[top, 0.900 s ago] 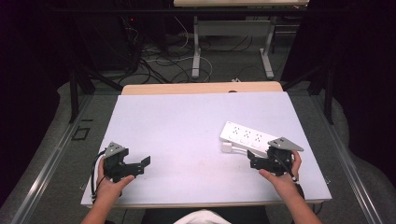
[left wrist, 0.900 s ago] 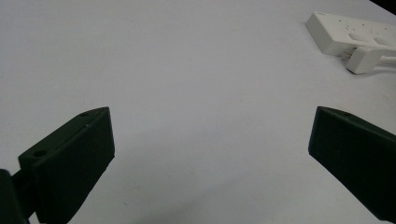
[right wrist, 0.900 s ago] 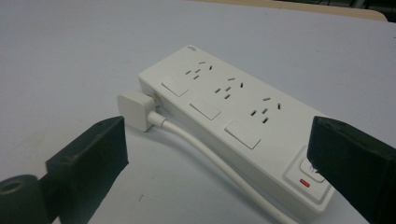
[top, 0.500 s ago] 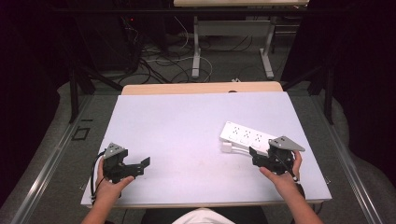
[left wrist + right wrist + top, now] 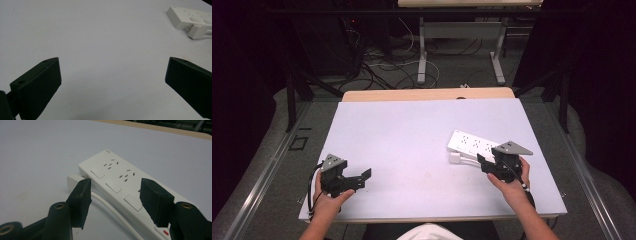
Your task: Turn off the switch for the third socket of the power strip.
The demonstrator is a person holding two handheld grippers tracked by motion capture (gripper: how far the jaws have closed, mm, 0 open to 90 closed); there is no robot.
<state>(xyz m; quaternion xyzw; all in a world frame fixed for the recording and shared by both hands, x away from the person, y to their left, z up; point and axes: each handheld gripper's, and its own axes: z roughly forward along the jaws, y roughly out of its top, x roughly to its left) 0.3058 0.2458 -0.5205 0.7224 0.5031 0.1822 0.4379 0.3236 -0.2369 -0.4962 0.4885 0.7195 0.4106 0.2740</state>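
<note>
The right gripper (image 5: 113, 195) sits low at the white power strip (image 5: 125, 185), jaws spread apart and straddling its near end: one black jaw stands on the cable side, the other over the strip's top face near a rocker switch. Nothing is pinched; the jaws are released around the strip, and whether either one touches the plastic cannot be told. Just beside the cable-side jaw, a white cable (image 5: 110, 210) runs along the strip's edge, and a small white plug (image 5: 75, 181) lies ahead of that jaw's tip, against the strip's flank. A red dot shows on the strip's end closest to the gripper body.

From above, the right gripper (image 5: 484, 162) is held by the right hand (image 5: 512, 182), with the power strip (image 5: 472, 144) stretching ahead of it, away from the person, on the pale bench (image 5: 412, 140).

Over on the other side, the left gripper (image 5: 364, 176), held in the left hand (image 5: 328, 197), rests on the bench, well apart from the strip. Its jaws are wide open and empty, bare bench between them; the power strip (image 5: 187, 16) and plug (image 5: 198, 31) lie far ahead of it, off toward its right jaw.
</note>
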